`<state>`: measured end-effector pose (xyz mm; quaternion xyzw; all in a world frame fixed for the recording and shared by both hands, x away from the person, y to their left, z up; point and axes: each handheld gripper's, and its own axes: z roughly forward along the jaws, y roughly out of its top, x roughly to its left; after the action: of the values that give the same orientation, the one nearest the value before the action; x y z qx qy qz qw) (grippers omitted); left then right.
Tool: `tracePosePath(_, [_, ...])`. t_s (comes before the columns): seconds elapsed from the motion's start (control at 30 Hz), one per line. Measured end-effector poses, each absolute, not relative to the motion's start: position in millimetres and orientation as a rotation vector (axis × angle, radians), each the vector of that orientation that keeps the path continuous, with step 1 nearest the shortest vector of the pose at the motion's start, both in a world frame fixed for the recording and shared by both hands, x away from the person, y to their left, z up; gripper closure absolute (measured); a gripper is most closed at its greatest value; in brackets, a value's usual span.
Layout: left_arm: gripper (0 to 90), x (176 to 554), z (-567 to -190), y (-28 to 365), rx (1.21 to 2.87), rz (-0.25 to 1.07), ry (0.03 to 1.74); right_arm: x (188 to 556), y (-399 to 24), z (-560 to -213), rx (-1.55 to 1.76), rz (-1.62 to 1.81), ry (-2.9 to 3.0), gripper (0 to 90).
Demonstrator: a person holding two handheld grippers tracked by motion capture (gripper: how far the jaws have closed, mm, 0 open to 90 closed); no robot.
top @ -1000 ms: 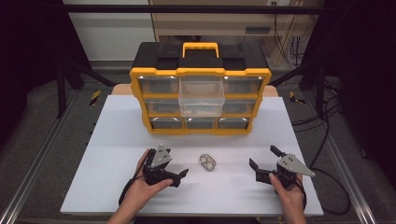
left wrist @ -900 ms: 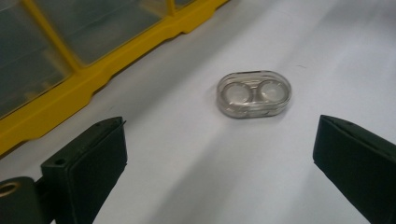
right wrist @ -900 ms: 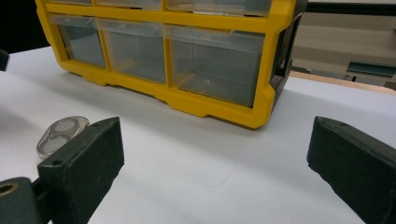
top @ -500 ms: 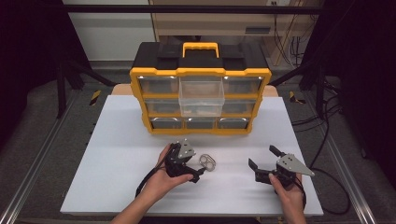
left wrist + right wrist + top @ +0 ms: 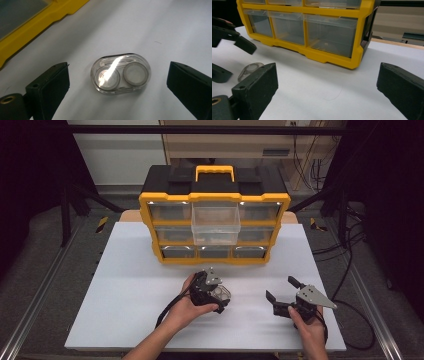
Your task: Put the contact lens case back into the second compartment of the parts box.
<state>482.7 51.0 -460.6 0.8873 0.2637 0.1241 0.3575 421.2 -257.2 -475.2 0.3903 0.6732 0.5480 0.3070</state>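
Clear plastic lens case [image 5: 120,74] flat on white bench [image 5: 125,290], between the left claw [image 5: 117,82] jaws, just closing yet untouched, bare bench beyond, right claw [image 5: 324,92] apart, yellow drawer organizer [image 5: 312,30] ahead, no legible writing.

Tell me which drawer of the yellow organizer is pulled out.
The top-row middle drawer: its clear front juts forward and hangs over the row below, while the other drawers sit flush in the yellow organizer.

R gripper [image 5: 325,92] jaws stand wide apart over the white table [image 5: 332,82], nothing btwn them. Yellow drawer organizer [image 5: 312,27] w/ clear drawers sits ahead. At left, the clear oval case [image 5: 249,70] lies on the table btwn the L gripper [image 5: 230,58] jaws, not touching them.
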Motion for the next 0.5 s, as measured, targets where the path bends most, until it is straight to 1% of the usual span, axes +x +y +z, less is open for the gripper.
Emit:
tracePosePath(0.13, [6.9,486.7,-465.0,45.0,2.297,0.301,0.704,421.3,-254.3,-475.4,1.02,1.446,1.794,3.9])
tracePosePath(0.37, [14.6,485.8,-471.8,36.2,2.312,0.285,0.716,422.0,-253.5,-475.5,1.009,1.443,1.8,4.0])
tracePosePath(0.43, [15.0,485.5,-472.6,35.8,2.319,0.29,0.721,422.0,-253.6,-475.5,1.008,1.443,1.802,4.0])
tracePosePath(0.5, [19.3,484.7,-474.9,34.9,2.323,0.293,0.735,422.2,-254.1,-475.6,1.008,1.444,1.802,4.0])
